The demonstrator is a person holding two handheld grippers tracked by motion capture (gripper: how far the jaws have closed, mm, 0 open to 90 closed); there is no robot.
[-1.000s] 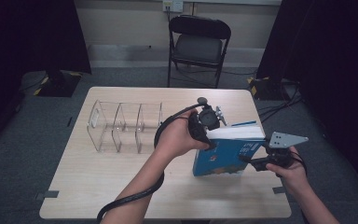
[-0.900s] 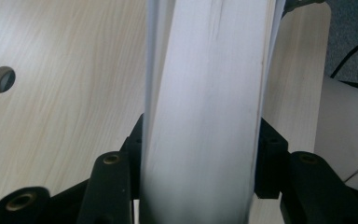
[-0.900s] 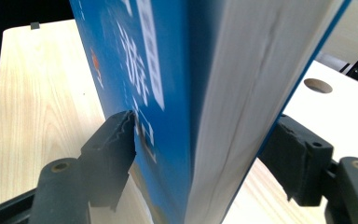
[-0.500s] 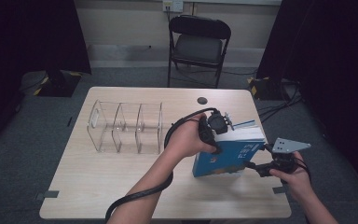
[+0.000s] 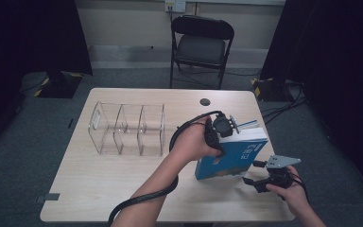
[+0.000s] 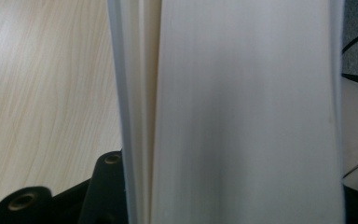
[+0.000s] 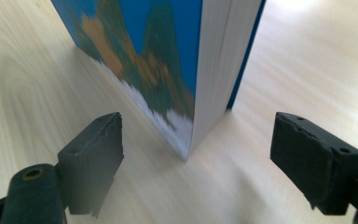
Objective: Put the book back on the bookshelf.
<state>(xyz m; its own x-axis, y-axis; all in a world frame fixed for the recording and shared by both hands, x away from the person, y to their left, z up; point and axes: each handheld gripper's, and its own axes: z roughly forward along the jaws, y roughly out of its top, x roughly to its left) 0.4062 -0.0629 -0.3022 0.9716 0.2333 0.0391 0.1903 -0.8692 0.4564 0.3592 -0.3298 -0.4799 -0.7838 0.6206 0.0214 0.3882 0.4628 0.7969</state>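
The left tongs [image 5: 227, 128] clamp the blue book's [image 5: 231, 158] top edge to keep it upright on the desk [image 5: 123, 179], while the right tongs [image 5: 254, 176], jaws just widened apart, straddle its near corner without touching.

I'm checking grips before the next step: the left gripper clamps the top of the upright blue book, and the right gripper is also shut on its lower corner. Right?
Not quite. The left gripper does clamp the top of the upright blue book, but the right gripper is open: the right gripper view shows its jaws standing wide on either side of the book's lower corner, touching nothing.
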